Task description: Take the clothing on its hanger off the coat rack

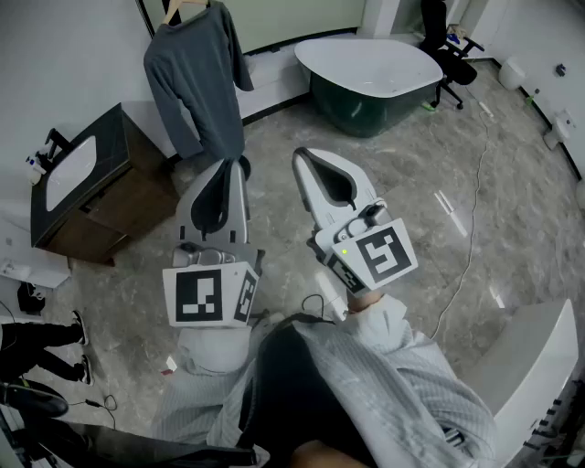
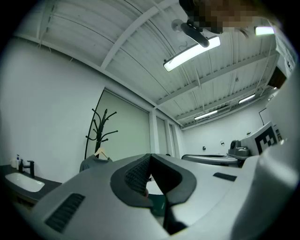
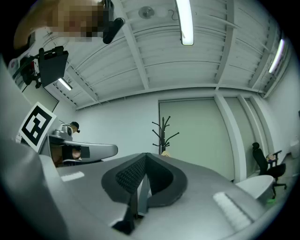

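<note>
A grey long-sleeved shirt [image 1: 196, 78] hangs on a wooden hanger [image 1: 187, 9] at the top left of the head view. In the left gripper view the black coat rack [image 2: 97, 131] stands at the far wall, with the hanger [image 2: 100, 153] and shirt [image 2: 89, 163] on it. The right gripper view also shows the rack [image 3: 163, 133]. My left gripper [image 1: 228, 164] is shut and holds nothing, its tip just below the shirt's hem. My right gripper [image 1: 305, 157] is shut too, empty, to the right of the shirt. Neither touches the clothing.
A dark vanity with a sink [image 1: 87, 187] stands left of the shirt. A white and green bathtub [image 1: 375, 69] sits at the back, an office chair [image 1: 450, 44] beyond it. A cable [image 1: 468, 242] runs over the floor. A person's legs [image 1: 41, 352] show at the lower left.
</note>
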Available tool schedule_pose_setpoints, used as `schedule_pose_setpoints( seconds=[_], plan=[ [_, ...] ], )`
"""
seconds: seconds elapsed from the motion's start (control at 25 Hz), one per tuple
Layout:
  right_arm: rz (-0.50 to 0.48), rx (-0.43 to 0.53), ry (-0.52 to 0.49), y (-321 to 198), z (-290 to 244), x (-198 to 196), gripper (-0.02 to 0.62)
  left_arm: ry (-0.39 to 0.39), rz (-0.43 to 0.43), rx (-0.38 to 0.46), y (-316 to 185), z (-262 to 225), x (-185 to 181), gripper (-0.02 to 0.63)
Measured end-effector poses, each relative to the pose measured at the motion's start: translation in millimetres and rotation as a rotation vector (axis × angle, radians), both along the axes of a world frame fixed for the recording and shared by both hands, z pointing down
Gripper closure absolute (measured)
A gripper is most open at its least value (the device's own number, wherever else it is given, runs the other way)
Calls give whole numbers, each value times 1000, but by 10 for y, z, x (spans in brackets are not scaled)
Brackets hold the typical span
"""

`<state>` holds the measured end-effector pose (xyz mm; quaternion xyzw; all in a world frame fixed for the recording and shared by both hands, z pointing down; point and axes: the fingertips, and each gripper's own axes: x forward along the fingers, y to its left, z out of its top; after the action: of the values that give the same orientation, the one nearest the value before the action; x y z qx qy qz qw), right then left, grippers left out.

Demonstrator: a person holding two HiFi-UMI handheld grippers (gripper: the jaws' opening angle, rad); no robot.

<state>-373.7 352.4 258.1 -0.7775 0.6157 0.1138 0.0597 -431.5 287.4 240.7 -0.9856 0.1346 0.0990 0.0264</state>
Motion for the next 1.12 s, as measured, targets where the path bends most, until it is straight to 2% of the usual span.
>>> schedule_pose_setpoints(
  seconds=[0.44, 0.6, 0.72, 0.96, 1.12],
  plan=[
    [10, -9, -9, 98, 109, 42, 594, 7, -23, 12, 86, 60, 35, 601],
    [-19, 19, -18, 182, 115, 55, 594, 2, -33, 0, 149, 133, 84, 601],
    [-19, -17, -36, 273, 258, 112, 594, -11, -39, -1, 197, 199, 162, 601],
    [16, -40, -85, 169, 519, 508, 594, -60, -50, -12, -78, 373, 477, 601],
    [20, -85, -126, -194, 785, 1013, 594, -78, -52, -21, -444, 532, 942, 601]
  ],
)
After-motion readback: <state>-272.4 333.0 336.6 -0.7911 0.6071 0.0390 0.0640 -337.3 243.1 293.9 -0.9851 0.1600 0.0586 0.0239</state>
